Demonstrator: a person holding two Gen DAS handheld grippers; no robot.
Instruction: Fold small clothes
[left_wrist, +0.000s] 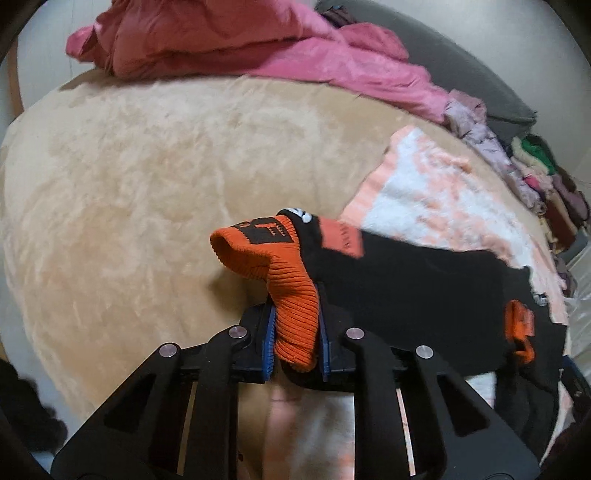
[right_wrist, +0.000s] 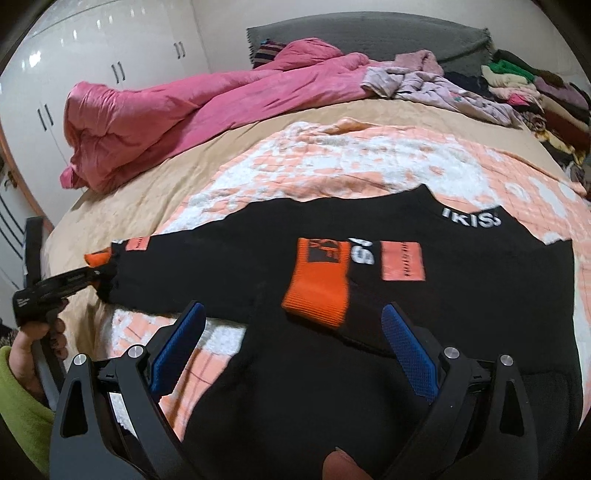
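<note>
A small black sweatshirt (right_wrist: 424, 295) with orange cuffs and white lettering lies spread on a peach-and-white blanket (right_wrist: 332, 162) on the bed. My left gripper (left_wrist: 295, 325) is shut on the orange cuff (left_wrist: 291, 302) of one sleeve; the sleeve (left_wrist: 424, 280) stretches away to the right. The same gripper shows at the left of the right wrist view (right_wrist: 92, 275), holding that sleeve end. My right gripper (right_wrist: 293, 317) is open, just above the shirt's body, with the other orange cuff (right_wrist: 317, 284) folded onto the chest just ahead of its blue pads (right_wrist: 406, 350).
A pink duvet (right_wrist: 177, 110) is bunched at the far side of the beige bed cover (left_wrist: 129, 184). Loose lilac clothes (right_wrist: 443, 92) and a stack of folded clothes (right_wrist: 535, 92) lie at the far right by a grey headboard (right_wrist: 369, 33). White wardrobes (right_wrist: 92, 55) stand at left.
</note>
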